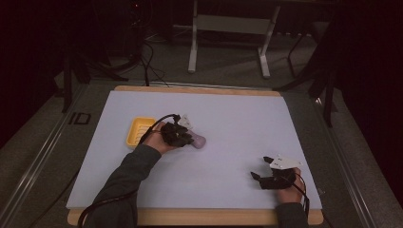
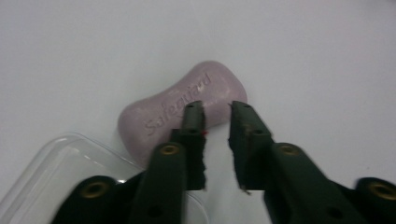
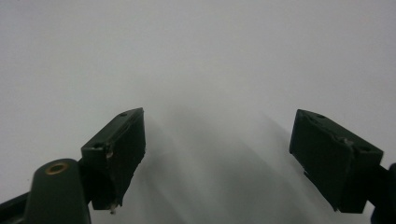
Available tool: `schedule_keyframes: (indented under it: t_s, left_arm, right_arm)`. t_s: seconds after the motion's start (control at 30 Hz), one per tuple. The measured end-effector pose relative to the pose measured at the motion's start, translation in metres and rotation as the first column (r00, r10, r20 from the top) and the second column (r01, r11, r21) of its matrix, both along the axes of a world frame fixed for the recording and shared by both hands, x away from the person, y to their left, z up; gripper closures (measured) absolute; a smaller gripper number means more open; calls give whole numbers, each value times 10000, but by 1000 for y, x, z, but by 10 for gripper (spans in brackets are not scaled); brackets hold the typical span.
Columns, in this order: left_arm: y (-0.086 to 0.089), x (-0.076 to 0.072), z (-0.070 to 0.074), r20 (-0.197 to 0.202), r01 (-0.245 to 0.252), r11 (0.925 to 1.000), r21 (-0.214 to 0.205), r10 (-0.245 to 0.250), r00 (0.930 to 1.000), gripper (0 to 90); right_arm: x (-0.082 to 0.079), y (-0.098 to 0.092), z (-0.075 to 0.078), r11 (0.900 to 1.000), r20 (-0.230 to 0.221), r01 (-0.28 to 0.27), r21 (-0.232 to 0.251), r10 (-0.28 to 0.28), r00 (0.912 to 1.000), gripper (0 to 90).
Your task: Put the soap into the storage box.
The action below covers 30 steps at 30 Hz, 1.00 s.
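Observation:
A pale purple soap bar lies flat on the white table sheet, embossed lettering up; in the high view the soap bar pokes out to the right of my left gripper. In the left gripper view my left gripper has its jaws drawn close with a narrow gap. Their tips overlap the bar's near right edge, and pink shows between them. Whether the pads press on it is unclear. My right gripper rests near the front right with its jaws wide apart; the right gripper has nothing between them.
A yellow soap dish sits just left of my left hand. A clear plastic lid lies beside the soap, close to the left jaw. The white sheet covers a wooden table; dark floor and a metal frame lie beyond.

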State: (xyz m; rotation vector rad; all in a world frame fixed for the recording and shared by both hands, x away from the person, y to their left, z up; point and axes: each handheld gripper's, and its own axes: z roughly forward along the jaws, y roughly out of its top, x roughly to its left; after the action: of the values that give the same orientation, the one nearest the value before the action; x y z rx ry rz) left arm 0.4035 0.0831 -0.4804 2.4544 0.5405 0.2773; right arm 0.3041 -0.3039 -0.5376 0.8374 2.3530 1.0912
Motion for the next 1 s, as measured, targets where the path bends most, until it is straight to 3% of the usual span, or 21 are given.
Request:
schedule_keyframes:
  t_s: [0.13, 0.77, 1.0]
  left_arm:
    - [-6, -1, -4, -57, 208, 9995, 248, -207, 9998, 898]
    - [-27, -3, -26, -751, 1014, 9909, 885, -949, 9927, 899]
    - [-38, -1, -29, -756, 1139, 9845, 1332, -1045, 9916, 899]
  right_arm:
    - [0, 1, 0, 10000, -19, -17, -72, 17, 10000, 181]
    - [1, 1, 0, 9999, -45, -91, -104, 90, 9999, 183]
    - [1, 1, -1, 9999, -59, -109, -90, 109, 9999, 183]
